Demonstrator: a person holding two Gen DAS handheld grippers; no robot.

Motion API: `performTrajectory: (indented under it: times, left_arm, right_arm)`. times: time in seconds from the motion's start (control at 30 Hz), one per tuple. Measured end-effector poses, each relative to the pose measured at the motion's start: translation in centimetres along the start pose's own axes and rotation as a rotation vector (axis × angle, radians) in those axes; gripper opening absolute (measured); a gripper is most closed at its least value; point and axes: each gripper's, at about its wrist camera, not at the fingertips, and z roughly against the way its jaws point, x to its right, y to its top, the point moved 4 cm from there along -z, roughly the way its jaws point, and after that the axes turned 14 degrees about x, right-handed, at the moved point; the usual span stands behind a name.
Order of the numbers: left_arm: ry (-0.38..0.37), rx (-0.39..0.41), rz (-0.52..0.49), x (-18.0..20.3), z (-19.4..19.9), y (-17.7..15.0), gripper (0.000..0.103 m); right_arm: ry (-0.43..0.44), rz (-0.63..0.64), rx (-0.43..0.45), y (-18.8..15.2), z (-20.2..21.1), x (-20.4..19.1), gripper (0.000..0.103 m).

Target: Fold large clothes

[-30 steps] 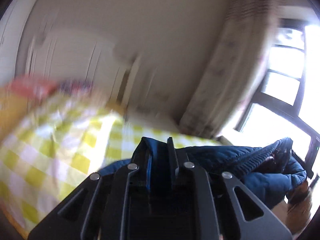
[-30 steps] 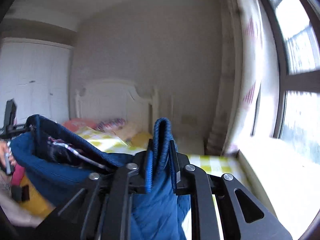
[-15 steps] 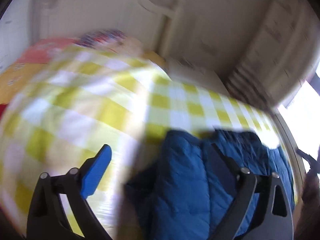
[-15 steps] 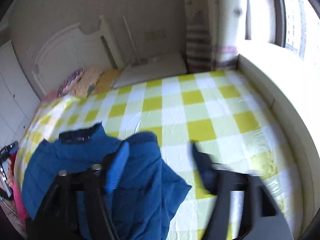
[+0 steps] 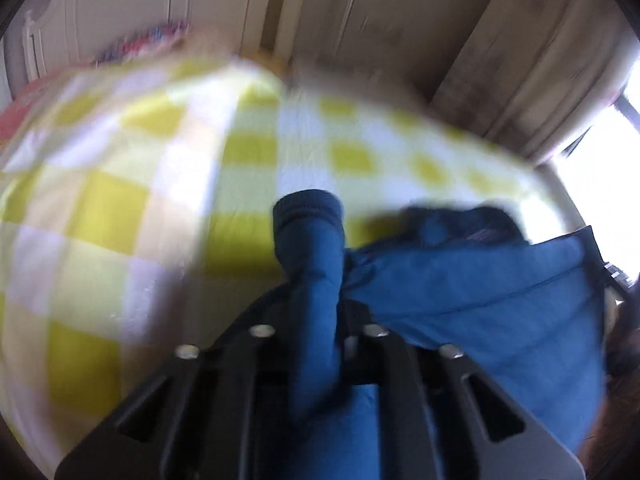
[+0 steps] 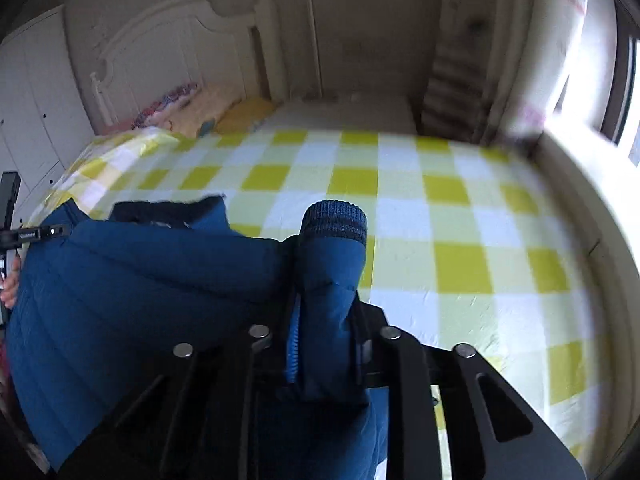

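the left tongs (image 5: 316, 312) were clamped on one sleeve cuff (image 5: 308, 216) of the blue padded jacket (image 5: 480, 300), and the right tongs (image 6: 324, 320) were clamped on the other cuff (image 6: 334, 220). the jacket's body hung between the two grippers, lifted above the near edge of the bed (image 6: 460, 232) with its yellow-and-white checked sheet; the left wrist view was blurred, so the exact drape there could not be read. the step in hand looked like spreading the jacket flat on the bed for folding. to do it well, both cuffs should be kept level and pulled apart until the sleeves run taut, then carried forward over the open sheet and lowered together, so that the body lands first without bunching. letting go of one cuff early would probably twist the jacket.
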Motion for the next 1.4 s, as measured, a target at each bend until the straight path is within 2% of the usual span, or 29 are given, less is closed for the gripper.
performTrajectory:
  times: [0.1, 0.2, 0.3, 0.37, 0.4, 0.43, 0.47, 0.5, 0.53, 0.6, 0.63, 0.67, 0.77, 0.8, 0.83, 0.9, 0.93, 1.03, 1.07, 1.1, 1.17, 1.23, 1.3, 1.4]
  left_arm:
    - [-0.017, 0.127, -0.033, 1.3, 5.1, 2.7, 0.009]
    - [-0.002, 0.16, -0.036, 1.9, 6.4, 5.7, 0.01]
    - [0.058, 0.123, -0.039, 1.7, 3.8, 7.0, 0.013]
    - [0.114, 0.076, -0.059, 1.1, 0.6, 6.4, 0.016]
    - [0.156, 0.026, -0.07, 0.6, -2.0, 5.0, 0.017]
    - [0.19, -0.032, -0.073, -0.1, -4.7, 3.1, 0.022]
    - [0.217, -0.084, -0.086, -0.5, -6.9, 1.2, 0.045]
    - [0.227, -0.133, -0.084, -1.1, -8.9, -1.1, 0.054]
    - [0.244, -0.085, -0.067, -1.5, -8.5, -1.3, 0.058]
    - [0.301, -0.054, -0.071, -1.8, -7.6, -1.0, 0.074]
    - [0.327, -0.05, -0.086, -1.9, -7.5, -1.0, 0.078]
    - [0.334, -0.05, -0.088, -1.9, -7.5, -1.0, 0.079]
    - [0.389, 0.038, -0.124, -1.0, -5.5, 0.1, 0.079]
    - [0.417, 0.08, -0.148, -0.4, -4.5, 1.0, 0.082]
    - [0.446, 0.14, -0.177, 0.4, -3.1, 2.0, 0.086]
    - [0.422, 0.226, -0.21, 2.6, -1.1, 4.2, 0.1]
    - [0.388, 0.242, -0.223, 4.1, -0.5, 5.0, 0.1]
    - [0.302, 0.215, -0.253, 8.5, -1.0, 6.3, 0.101]
    - [0.261, 0.186, -0.251, 10.0, -1.9, 6.5, 0.101]
    - [0.232, 0.152, -0.249, 11.5, -3.3, 6.4, 0.101]
    - [0.234, 0.114, -0.262, 12.8, -5.6, 5.6, 0.101]
    - [0.296, 0.073, -0.324, 13.3, -9.0, 3.2, 0.101]
    - [0.326, -0.056, -0.363, 12.7, -12.7, 0.0, 0.101]
    - [0.298, -0.037, -0.302, 11.8, -12.7, -0.4, 0.101]
  right_arm:
    - [-0.002, 0.024, 0.108, 4.4, 4.2, -1.0, 0.015]
    - [-0.012, -0.008, 0.135, 7.1, 4.4, -0.7, 0.015]
    - [-0.066, -0.023, 0.067, 7.1, -0.2, -0.2, 0.015]
    - [-0.095, -0.063, -0.028, 4.6, -4.4, 0.5, 0.015]
    - [-0.118, -0.071, -0.103, 2.3, -7.0, 0.8, 0.015]
    - [-0.144, -0.054, -0.175, 0.0, -9.1, 0.8, 0.016]
    - [-0.16, -0.028, -0.28, -3.4, -11.4, 0.7, 0.02]
    - [-0.163, -0.038, -0.239, -4.0, -11.6, 0.7, 0.024]
    - [-0.17, -0.058, -0.22, -4.1, -11.3, 0.9, 0.025]
    - [-0.187, -0.05, -0.219, -4.3, -11.1, 1.1, 0.028]
    - [-0.183, -0.073, -0.221, -4.4, -11.1, 1.4, 0.029]
    - [-0.179, -0.105, -0.223, -4.4, -11.1, 1.9, 0.034]
    - [-0.214, -0.141, -0.205, -3.3, -10.1, 2.8, 0.073]
    - [-0.222, -0.142, -0.177, -2.3, -9.3, 2.9, 0.08]
    - [-0.218, -0.14, -0.133, -1.0, -8.4, 2.8, 0.081]
    - [-0.198, -0.109, -0.071, 1.3, -6.8, 1.2, 0.081]
    - [-0.181, -0.089, -0.053, 2.4, -6.5, 0.2, 0.081]
    - [-0.105, 0.02, -0.014, 5.2, -7.0, -5.3, 0.073]
    - [-0.073, 0.062, -0.031, 5.6, -8.1, -7.6, 0.071]
    - [-0.057, 0.083, -0.052, 5.5, -8.9, -8.8, 0.067]
    - [-0.031, 0.129, -0.121, 4.1, -11.6, -11.6, 0.063]
    - [-0.032, 0.168, -0.198, 1.1, -14.6, -13.4, 0.063]
    - [-0.063, 0.204, -0.209, -0.4, -15.3, -14.1, 0.065]
    - [-0.057, 0.187, -0.199, -0.9, -15.1, -13.6, 0.065]
